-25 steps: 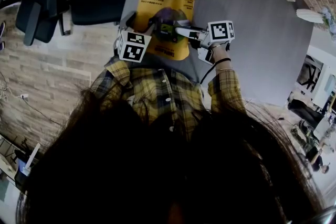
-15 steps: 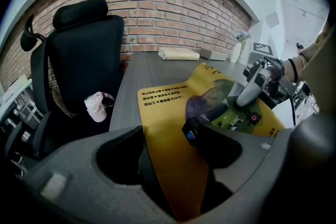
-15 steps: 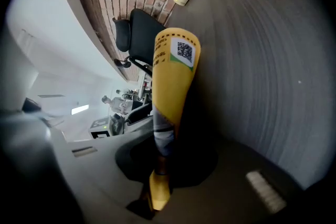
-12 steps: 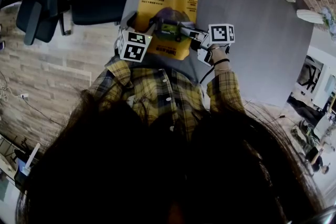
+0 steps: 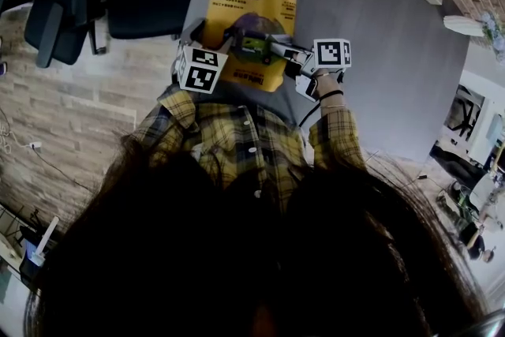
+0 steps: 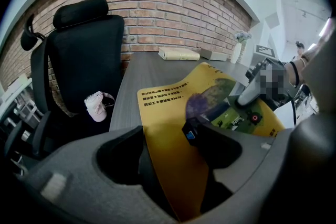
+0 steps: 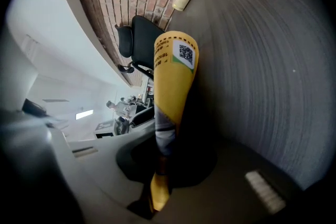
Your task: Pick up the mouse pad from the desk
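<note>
Grey counter (image 5: 379, 51) — I have pad (image 5: 252, 12) clamped twice: left gripper (image 6: 164, 136) jaws closed on it, right gripper (image 7: 164, 152) jaws likewise. Near edge raised — full lift remains, I reckon.

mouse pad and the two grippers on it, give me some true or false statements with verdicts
1. The mouse pad is yellow. True.
2. The right gripper is open and clear of the pad. False: its jaws are closed on the pad's edge.
3. The left gripper has the pad between its jaws. True.
4. The office chair beside the desk is red. False: it is black.
5. A pale book lies at the far end of the desk. True.
</note>
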A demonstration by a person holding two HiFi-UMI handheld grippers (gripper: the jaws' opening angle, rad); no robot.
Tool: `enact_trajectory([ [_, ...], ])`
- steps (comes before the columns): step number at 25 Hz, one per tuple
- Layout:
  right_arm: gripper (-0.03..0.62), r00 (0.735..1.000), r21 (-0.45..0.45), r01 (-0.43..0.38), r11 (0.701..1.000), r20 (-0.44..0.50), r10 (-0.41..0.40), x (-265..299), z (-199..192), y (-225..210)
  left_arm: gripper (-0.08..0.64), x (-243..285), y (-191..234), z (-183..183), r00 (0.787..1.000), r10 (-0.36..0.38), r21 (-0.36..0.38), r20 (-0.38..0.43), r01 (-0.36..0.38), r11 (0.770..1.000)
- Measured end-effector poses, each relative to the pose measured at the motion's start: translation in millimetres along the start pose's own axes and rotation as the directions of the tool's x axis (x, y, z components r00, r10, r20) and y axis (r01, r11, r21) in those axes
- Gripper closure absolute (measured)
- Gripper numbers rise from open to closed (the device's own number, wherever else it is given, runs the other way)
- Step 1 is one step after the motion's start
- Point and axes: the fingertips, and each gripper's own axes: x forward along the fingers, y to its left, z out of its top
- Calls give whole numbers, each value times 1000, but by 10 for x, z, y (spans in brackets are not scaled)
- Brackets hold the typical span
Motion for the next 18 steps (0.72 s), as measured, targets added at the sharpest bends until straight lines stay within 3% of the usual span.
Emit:
enact_trajectory([
  [3, 569, 994, -23, -108, 994, 12, 108, 50, 23, 220, 229, -2, 12, 9, 1000, -2, 2, 0, 2, 1000],
  [6, 569, 999, -18, -34, 999, 9, 34, -27, 7, 141, 233, -17, 13, 25, 1000, -2, 1, -10, 2, 1000],
  [10, 571, 989, -71, -145, 987, 19, 147, 28, 34, 373, 244, -27, 23, 47, 1000, 1, 1, 0, -1, 1000],
  [14, 571, 998, -47, -55, 997, 28, 56, -63, -8, 298, 244, -72, 29, 81, 1000, 5, -5, 11, -5, 1000],
  [18, 571, 986, -112, -154, 982, 39, 159, -31, 17, 577, 245, -130, 51, 155, 999, 8, -11, 41, -7, 1000],
])
